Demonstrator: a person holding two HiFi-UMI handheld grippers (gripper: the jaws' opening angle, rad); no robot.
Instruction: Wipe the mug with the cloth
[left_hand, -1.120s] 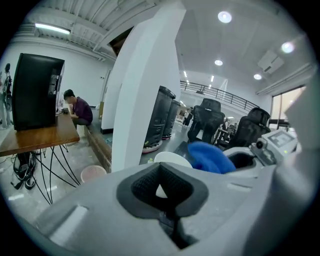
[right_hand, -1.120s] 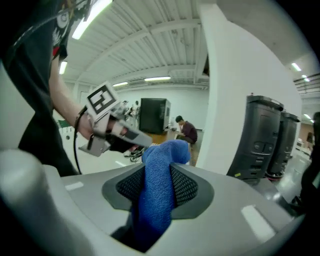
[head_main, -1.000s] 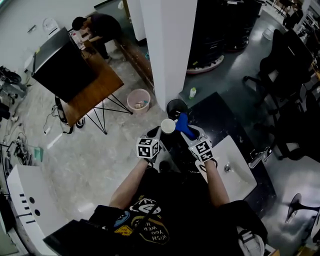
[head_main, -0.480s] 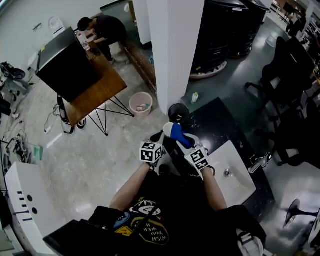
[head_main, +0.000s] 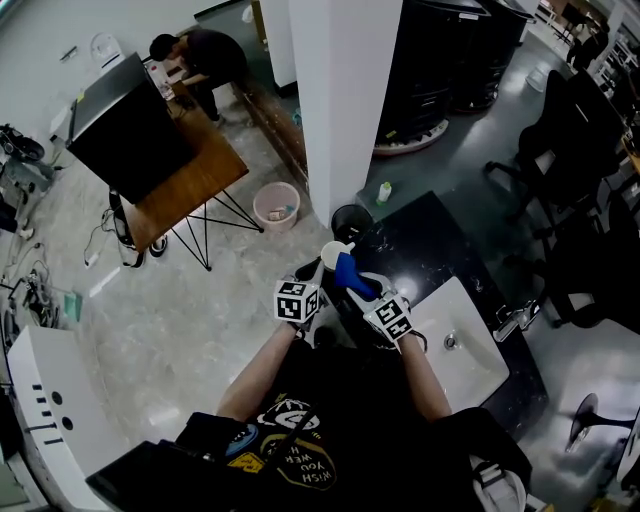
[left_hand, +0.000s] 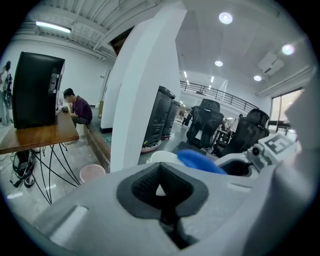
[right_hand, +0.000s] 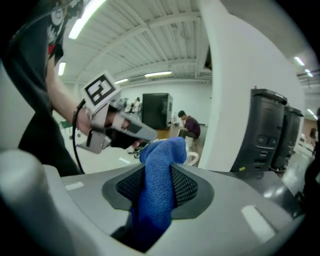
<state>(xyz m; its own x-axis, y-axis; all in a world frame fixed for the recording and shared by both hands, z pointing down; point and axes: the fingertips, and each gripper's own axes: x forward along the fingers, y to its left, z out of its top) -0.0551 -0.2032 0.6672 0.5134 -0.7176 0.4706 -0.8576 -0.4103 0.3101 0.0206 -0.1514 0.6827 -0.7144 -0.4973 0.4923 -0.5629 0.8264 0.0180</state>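
The white mug (head_main: 334, 254) hangs in the air over the counter's left end, its rim showing past the jaws in the left gripper view (left_hand: 164, 156). My left gripper (head_main: 318, 272) is shut on it, with a white sliver between the pads (left_hand: 160, 191). The blue cloth (head_main: 350, 273) is pinched in my right gripper (head_main: 366, 288), shut on it, and its free end lies against the mug's right side. In the right gripper view the cloth (right_hand: 159, 172) fills the jaws and hides most of the mug (right_hand: 193, 156).
Below my hands is a black counter (head_main: 430, 240) with a white sink (head_main: 470, 352) and faucet (head_main: 515, 320). A small bottle (head_main: 384, 192), a black bin (head_main: 352, 217), a pink bucket (head_main: 277, 203) and a white pillar (head_main: 345, 100) lie ahead. A person works at a wooden table (head_main: 190, 180).
The cloth has slid from the mug's right side across its top and back down to its right side. The right gripper has moved left and nearer; the left has barely moved.
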